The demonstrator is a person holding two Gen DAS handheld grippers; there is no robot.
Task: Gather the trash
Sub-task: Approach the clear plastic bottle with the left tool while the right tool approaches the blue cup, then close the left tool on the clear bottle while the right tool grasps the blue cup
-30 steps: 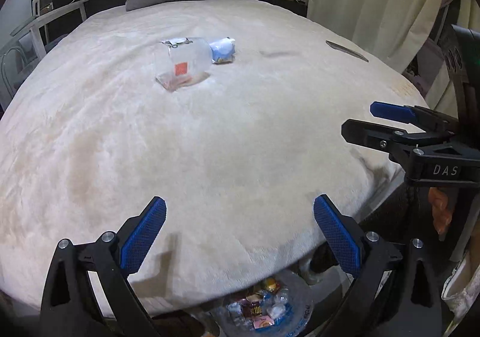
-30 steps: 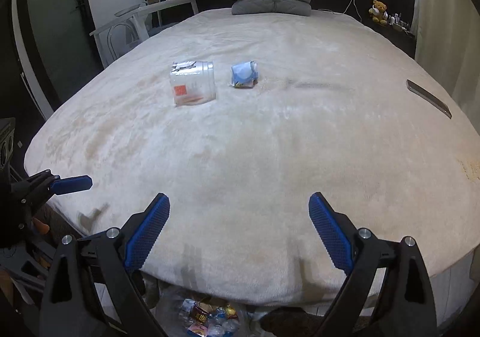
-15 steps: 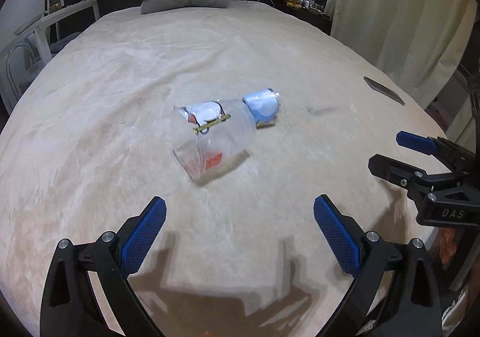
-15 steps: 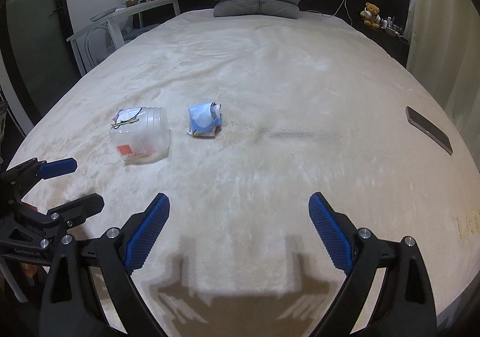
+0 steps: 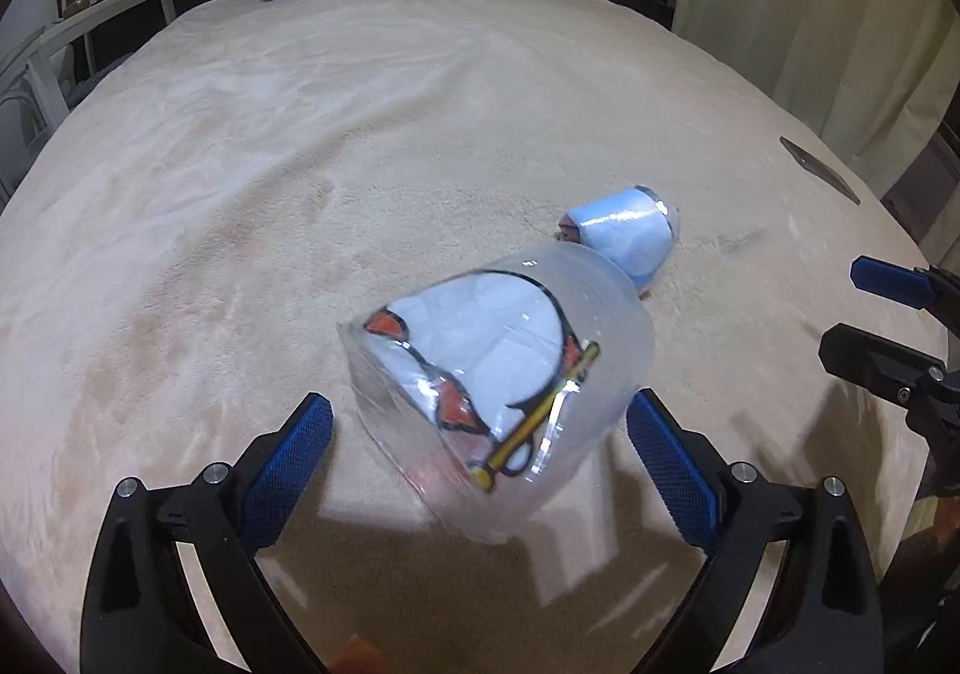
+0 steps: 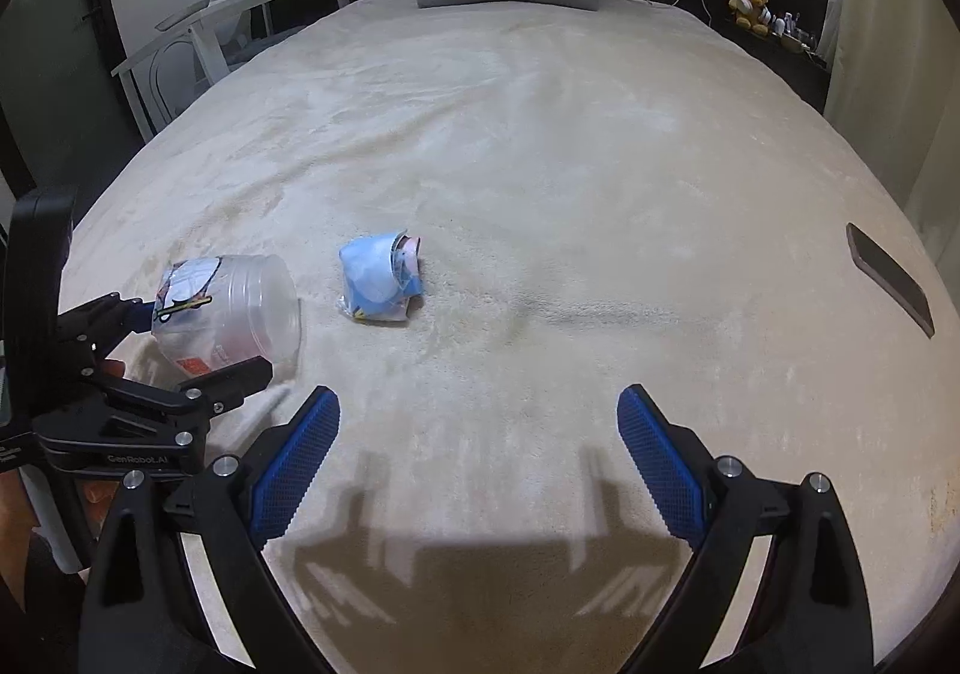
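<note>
Clear plastic jar lies between the closing left tool's wide, untouching jaws

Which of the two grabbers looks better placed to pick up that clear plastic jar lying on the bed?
Left. The left gripper already straddles the clear plastic jar, its jaws just closing around it. The right gripper is open over bare blanket, the jar off to its side.

Two pieces of trash on the bed

We saw a clear plastic jar lying on its side on the beige bed cover, its peeled printed seal facing us, and a crumpled blue wrapper just beyond it.
</note>
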